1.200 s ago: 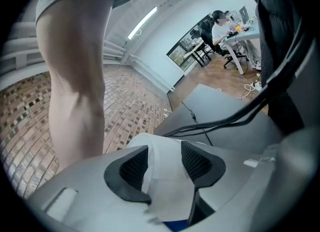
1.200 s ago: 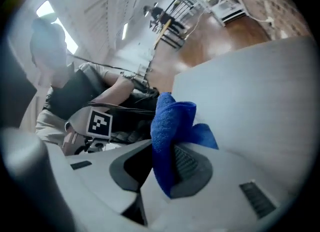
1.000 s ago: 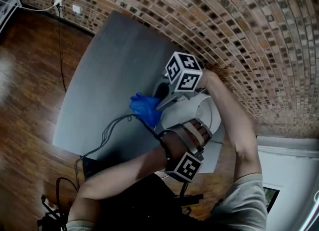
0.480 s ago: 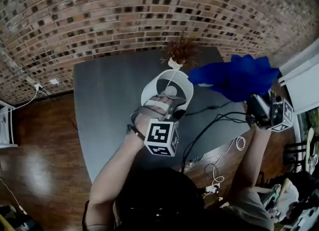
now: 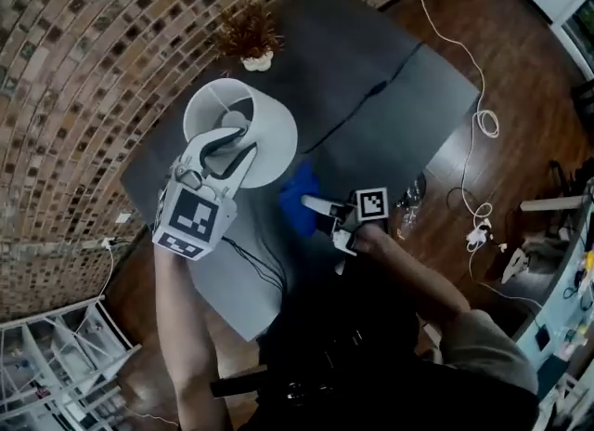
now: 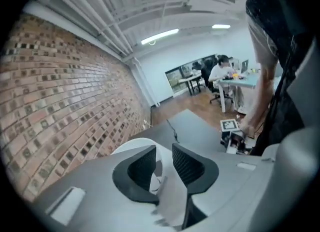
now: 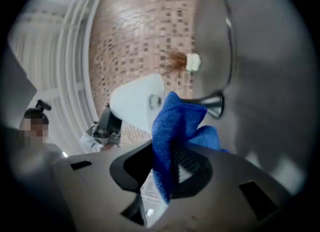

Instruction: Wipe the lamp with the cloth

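From overhead on the person: steeply down onto the grey table (image 5: pixel 399 132), well back, lamp (image 5: pixel 274 137) at 11 o'clock. From the left gripper (image 5: pixel 223 155): along its own jaws, hard up against the lamp, facing down the brick wall (image 6: pixel 60 86) (right gripper (image 6: pixel 232 137) small at 3 o'clock). From the right gripper: tipped on its side, past the cloth (image 7: pixel 170 126), onto the same lamp and left gripper at 9 o'clock.

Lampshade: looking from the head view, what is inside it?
Through the open top of the lampshade a bulb shows. The left gripper, whose jaws have just been closing on the rim, covers part of the inside; the shade hides the stand.
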Demonstrator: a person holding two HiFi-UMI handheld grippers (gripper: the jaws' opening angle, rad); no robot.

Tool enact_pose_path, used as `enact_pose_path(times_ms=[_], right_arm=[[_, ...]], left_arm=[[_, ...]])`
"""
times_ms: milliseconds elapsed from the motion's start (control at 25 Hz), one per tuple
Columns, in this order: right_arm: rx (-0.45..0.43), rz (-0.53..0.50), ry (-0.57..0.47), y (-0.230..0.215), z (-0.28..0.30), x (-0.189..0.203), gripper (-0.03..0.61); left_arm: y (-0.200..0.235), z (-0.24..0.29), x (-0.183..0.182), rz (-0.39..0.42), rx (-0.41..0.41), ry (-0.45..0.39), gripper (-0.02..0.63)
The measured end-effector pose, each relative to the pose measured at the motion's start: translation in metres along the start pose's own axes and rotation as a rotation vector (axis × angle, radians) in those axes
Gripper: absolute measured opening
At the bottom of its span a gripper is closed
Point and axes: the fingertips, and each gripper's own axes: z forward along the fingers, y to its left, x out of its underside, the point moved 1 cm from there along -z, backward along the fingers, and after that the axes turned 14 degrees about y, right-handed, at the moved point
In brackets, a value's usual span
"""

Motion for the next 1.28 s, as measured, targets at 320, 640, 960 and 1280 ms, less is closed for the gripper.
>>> enact_pose_path(times_ms=[320, 640, 960, 1280], right_arm=[[-0.546, 0.285, -0.335, 0.003, 0.168, -0.009, 0.078], [-0.457, 0.197, -0.248, 0.011, 0.098, 0.007, 0.077], [0.103, -0.155, -0.052, 0.013, -0.019, -0.061, 0.078], [0.395, -0.578, -0.121, 0.034, -0.037, -0.188, 0.078]], left_arm=[[-0.019, 0.015, 0.006, 0.153, -0.065, 0.163, 0.115], [-0.028, 0.015, 0.004, 0.161, -0.087, 0.160, 0.101], [-0.030, 0.017, 0.003, 0.161, -0.088, 0.156, 0.101], [-0.029, 0.020, 0.002, 0.166, -0.088, 0.165, 0.103]])
